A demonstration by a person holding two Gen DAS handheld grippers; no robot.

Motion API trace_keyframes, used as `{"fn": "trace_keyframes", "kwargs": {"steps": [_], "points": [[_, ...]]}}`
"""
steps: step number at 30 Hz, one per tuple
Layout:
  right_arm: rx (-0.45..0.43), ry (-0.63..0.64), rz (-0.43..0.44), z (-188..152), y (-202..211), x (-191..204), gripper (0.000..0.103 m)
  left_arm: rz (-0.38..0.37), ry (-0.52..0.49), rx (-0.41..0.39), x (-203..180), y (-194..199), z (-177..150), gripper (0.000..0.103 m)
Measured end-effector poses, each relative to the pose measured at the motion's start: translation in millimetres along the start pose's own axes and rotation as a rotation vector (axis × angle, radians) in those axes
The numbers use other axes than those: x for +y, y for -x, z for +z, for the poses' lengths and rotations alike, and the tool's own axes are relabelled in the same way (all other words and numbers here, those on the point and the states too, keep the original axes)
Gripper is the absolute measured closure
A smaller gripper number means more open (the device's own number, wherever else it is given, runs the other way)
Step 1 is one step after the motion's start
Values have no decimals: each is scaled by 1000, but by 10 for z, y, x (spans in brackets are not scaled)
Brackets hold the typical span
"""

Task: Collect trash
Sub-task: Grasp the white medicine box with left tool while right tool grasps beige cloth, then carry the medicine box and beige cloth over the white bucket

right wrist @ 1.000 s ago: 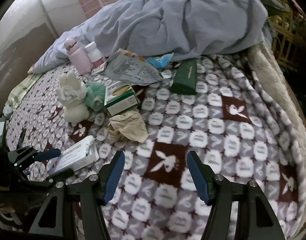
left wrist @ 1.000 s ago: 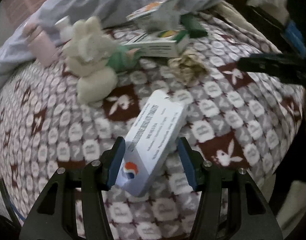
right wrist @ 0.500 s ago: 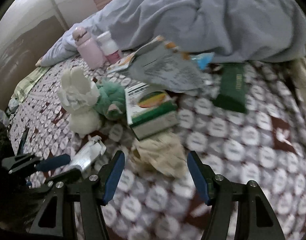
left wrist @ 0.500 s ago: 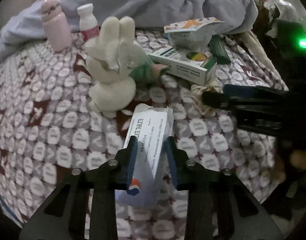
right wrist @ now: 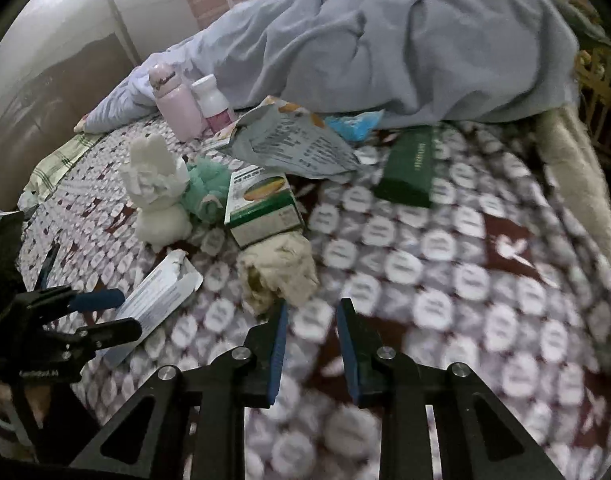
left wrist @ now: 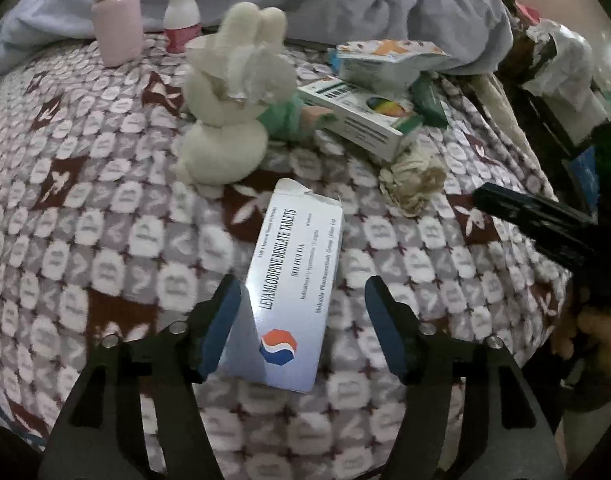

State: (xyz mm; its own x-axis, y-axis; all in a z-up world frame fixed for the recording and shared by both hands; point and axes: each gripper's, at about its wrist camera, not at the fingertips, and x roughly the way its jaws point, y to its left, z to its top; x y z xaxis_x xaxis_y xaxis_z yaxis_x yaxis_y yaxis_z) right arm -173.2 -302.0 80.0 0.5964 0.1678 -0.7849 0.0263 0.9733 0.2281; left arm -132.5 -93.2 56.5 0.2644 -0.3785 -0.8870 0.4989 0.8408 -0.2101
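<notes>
A white tablet box (left wrist: 293, 280) lies on the patterned blanket (left wrist: 105, 220) between the fingers of my left gripper (left wrist: 301, 284). Its jaws are opening and the pads stand clear of the box. A crumpled beige tissue (right wrist: 277, 272) lies just ahead of my right gripper (right wrist: 309, 320). Those jaws are closing to a narrow gap, with only blanket between them. Behind the tissue sit a green-and-white carton (right wrist: 261, 208) and a torn grey packet (right wrist: 293, 144). The right wrist view also shows the left gripper (right wrist: 105, 312) at the tablet box (right wrist: 157, 296).
A white plush rabbit (left wrist: 229, 120) sits beside the carton. A pink bottle (left wrist: 117, 12) and a white bottle (left wrist: 181, 12) stand at the back. A green flat case (right wrist: 409, 168) and a blue wrapper (right wrist: 353, 124) lie under the bunched grey duvet (right wrist: 385, 40).
My left jaws closed on the tablet box and have spread apart again. My right gripper came in toward the crumpled tissue, and its jaws narrowed.
</notes>
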Motion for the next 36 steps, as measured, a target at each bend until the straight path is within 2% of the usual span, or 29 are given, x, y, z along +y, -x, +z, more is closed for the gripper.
{"fn": "trace_keyframes", "kwargs": {"steps": [5,7,8,9,10,11,14,17,18,19,21,29,36], "points": [[-33,-17,16,-73,145,-50,79,81,-35,9,-104,-131,9,40],[-12,-12,14,-52,70,-32,79,129,-72,19,-173,-190,-23,45],[2,-13,10,-35,14,-5,75,127,-74,29,-181,-219,-44,62],[11,-13,15,-17,-47,25,65,139,-63,30,-173,-232,-61,71],[8,-13,29,8,-105,56,61,145,-52,21,-160,-217,-65,75],[4,-13,36,30,-159,93,60,144,-34,16,-133,-193,-61,84],[15,6,54,133,-351,219,60,67,32,8,-16,-89,-46,85],[21,19,33,212,-565,293,62,70,32,-13,2,-13,-19,85],[28,15,28,220,-617,289,74,56,39,-22,0,21,-8,85],[30,5,36,214,-633,271,77,47,43,-27,-12,43,0,85],[9,-5,60,188,-548,240,82,38,36,-41,-48,94,16,85],[-64,-16,35,-38,122,-36,82,-10,-16,-63,-505,82,114,85],[-105,-53,-12,-206,503,-296,82,-29,-79,-73,-1025,23,209,85]]}}
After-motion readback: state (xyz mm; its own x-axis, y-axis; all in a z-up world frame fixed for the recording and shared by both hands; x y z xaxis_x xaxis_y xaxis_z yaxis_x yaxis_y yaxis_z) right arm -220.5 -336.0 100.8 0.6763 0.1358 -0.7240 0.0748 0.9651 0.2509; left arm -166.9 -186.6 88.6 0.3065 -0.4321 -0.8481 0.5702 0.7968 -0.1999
